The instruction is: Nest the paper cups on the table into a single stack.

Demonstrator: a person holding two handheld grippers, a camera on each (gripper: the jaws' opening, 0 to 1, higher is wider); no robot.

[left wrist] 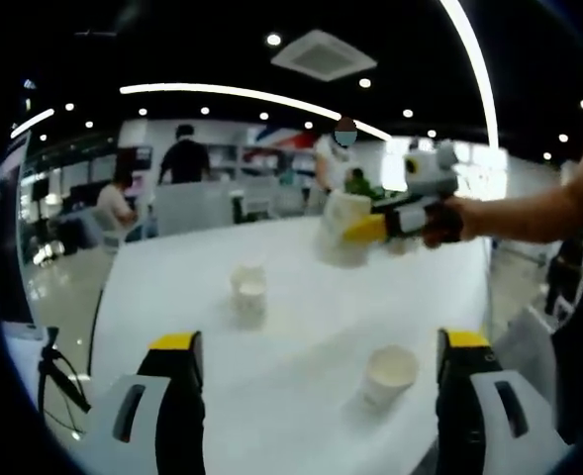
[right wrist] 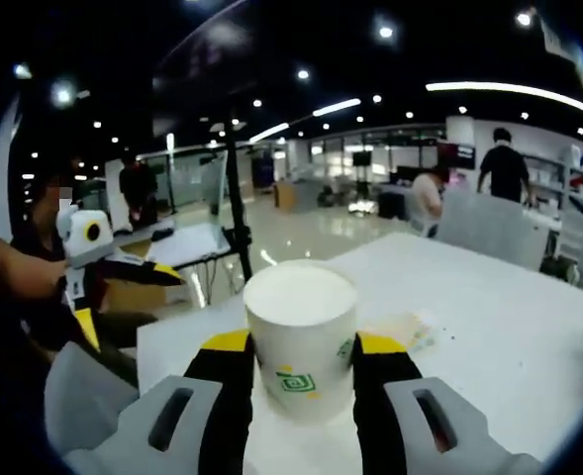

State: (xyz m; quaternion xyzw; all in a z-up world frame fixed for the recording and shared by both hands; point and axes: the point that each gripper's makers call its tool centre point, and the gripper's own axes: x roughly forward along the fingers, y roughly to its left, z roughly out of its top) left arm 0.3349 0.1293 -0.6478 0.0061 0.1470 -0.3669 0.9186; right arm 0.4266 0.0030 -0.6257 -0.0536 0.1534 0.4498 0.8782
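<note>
Right gripper (right wrist: 301, 381) clamped on a paper cup (right wrist: 301, 336), yellow-tipped fingers (right wrist: 227, 371) pressed flat against both sides of the wall, about mid-height. Makes sense as a grip: sidewall pinch keeps the mouth and base free, so the cup can presumably drop over or into another one. Held up off the white counter (right wrist: 489, 297), roughly upright, small green logo facing the camera. Same cup (left wrist: 342, 230) seen from the left gripper view, hanging over the far part of the counter (left wrist: 301, 366) in the right gripper (left wrist: 365, 230), with a bare forearm behind it.

Left gripper (left wrist: 316, 381) spread wide, nothing between the fingers (left wrist: 177, 361), hovering low over the near edge. Probably just parked and waiting to steady a target.

Still to nest, by the look of it: one cup (left wrist: 248, 294) standing near the middle, possibly two already stacked, too blurry to call. Another cup (left wrist: 390, 374) closer in, tilted or on its side with the open mouth showing, just inside the left gripper's right finger.

Cups all the same: thin white paper, tapered, rolled rim, light and easy to crush if squeezed hard. Counter top smooth, glossy, so likely slippery for empties. Office clutter and a few people well behind.
</note>
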